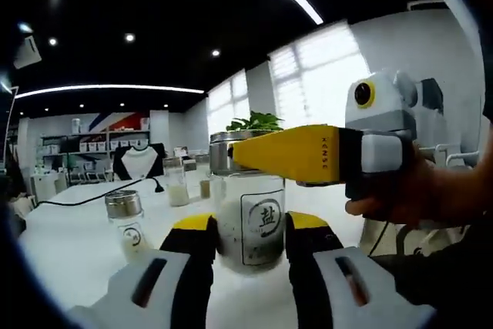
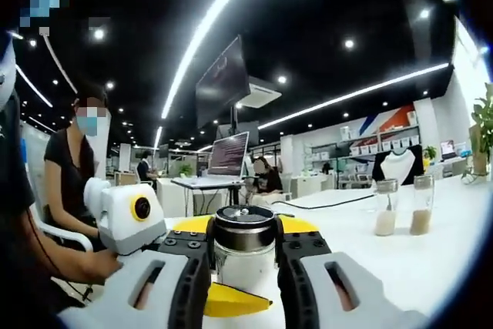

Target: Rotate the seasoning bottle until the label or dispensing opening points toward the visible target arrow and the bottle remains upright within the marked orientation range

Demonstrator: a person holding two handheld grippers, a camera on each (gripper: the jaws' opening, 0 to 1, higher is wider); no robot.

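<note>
Standing upright between the left gripper's point(image 1: 247, 240) yellow-tipped black fingers, glass seasoning bottle point(image 1: 248, 217) with metal lid and square label, jaws closed against its sides, right gripper point(image 2: 245, 256) clamped about the round lid point(image 2: 244, 226), white table point(image 1: 69, 244) beneath.

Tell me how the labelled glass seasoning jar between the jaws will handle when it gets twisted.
The seasoning jar looks like clear glass, so probably rigid, slick and breakable if squeezed hard. It seems only partly filled with white grains, so likely moderate in weight. Its metal lid sits at the top, so a high grip might tip it.
</note>
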